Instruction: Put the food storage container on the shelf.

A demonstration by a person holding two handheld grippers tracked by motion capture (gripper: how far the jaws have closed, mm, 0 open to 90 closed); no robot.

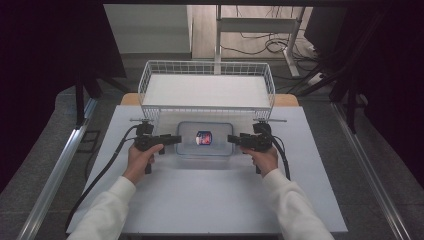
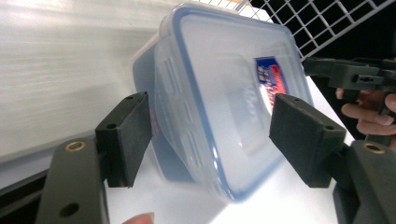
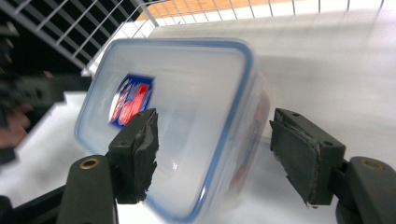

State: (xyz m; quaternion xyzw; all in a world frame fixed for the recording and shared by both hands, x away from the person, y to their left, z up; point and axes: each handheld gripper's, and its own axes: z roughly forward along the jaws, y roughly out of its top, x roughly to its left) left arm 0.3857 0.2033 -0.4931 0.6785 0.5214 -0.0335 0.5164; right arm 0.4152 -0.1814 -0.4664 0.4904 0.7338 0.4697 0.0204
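Note:
A clear plastic container (image 1: 204, 138) with a blue-rimmed lid and a red and blue label lies on the white table, just in front of the wire basket. My left gripper (image 1: 175, 139) points at its left end and my right gripper (image 1: 232, 139) at its right end. In the left gripper view the container (image 2: 219, 84) lies between the open jaws of the left gripper (image 2: 211, 100); one pad (image 2: 126, 135) stands beside its side wall. In the right gripper view the right gripper (image 3: 215, 121) is open too, with the container's (image 3: 187, 84) rim between its pads (image 3: 135, 154).
A white wire basket (image 1: 206, 67) with a white floor stands on the table's far half, right behind the container. The bare tabletop (image 1: 210, 195) stretches toward the person. Cables trail from both grippers. Metal rails run along the floor on both sides.

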